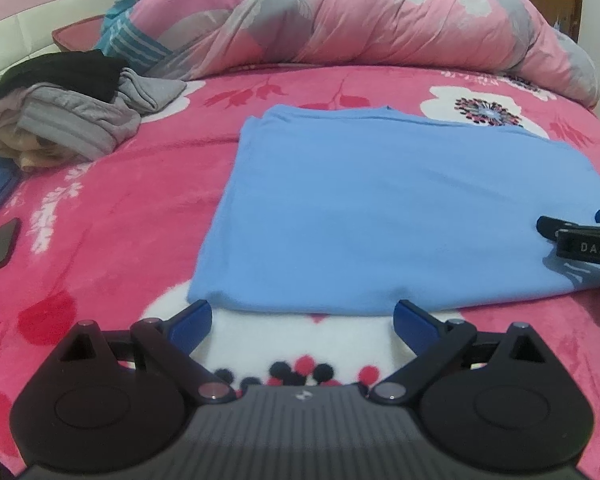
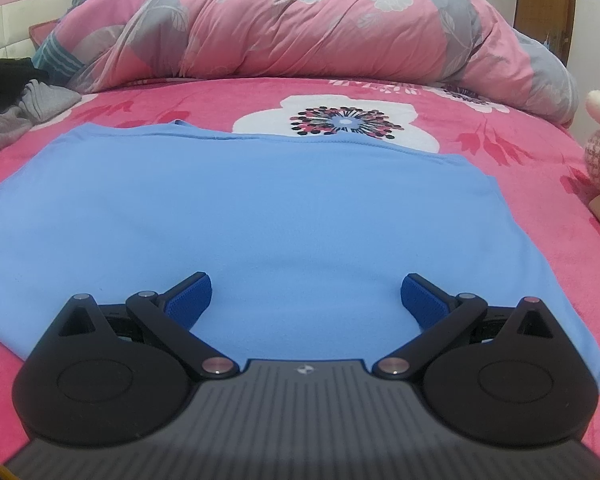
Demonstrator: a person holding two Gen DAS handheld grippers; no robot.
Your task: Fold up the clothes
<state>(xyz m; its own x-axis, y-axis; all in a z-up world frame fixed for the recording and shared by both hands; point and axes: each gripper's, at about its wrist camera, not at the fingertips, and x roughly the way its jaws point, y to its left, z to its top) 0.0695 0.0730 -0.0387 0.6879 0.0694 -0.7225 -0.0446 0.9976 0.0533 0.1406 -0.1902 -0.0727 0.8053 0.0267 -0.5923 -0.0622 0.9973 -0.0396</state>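
On the pink floral bedspread (image 1: 112, 200), in the left wrist view, we find the blue garment (image 1: 380, 208) laid flat and already folded into a broad panel, with its long axis running across the frame toward the right. The left gripper (image 1: 302, 320) is released, its blue pads (image 1: 192, 322) wide apart with nothing between them. It sits just short of the garment's near hem, so the cloth lies directly ahead of it and slightly to the right. The near-left corner falls just beyond the left pad. The right gripper (image 1: 572, 236) enters from the right edge, over the cloth itself; from this view we cannot tell how its jaws stand. A heap of grey and black clothes (image 1: 72, 112) lies well apart at the far left, and a rolled pink quilt (image 1: 380, 20) lies beyond.

In the right wrist view, the right gripper (image 2: 306, 300) is also released, its pads (image 2: 424, 300) spread and empty, and it hangs over the near part of the blue garment (image 2: 280, 200) rather than in front of it. The cloth extends ahead and to both sides, and the near-right edge passes under the body of the tool. The bedspread (image 2: 520, 200) shows beyond the right margin.

We judge that the next fold depends on the near hem. The left gripper is placed to take it at the corner. The right gripper lies inboard of the hem and would need to draw back or drop to the edge first.
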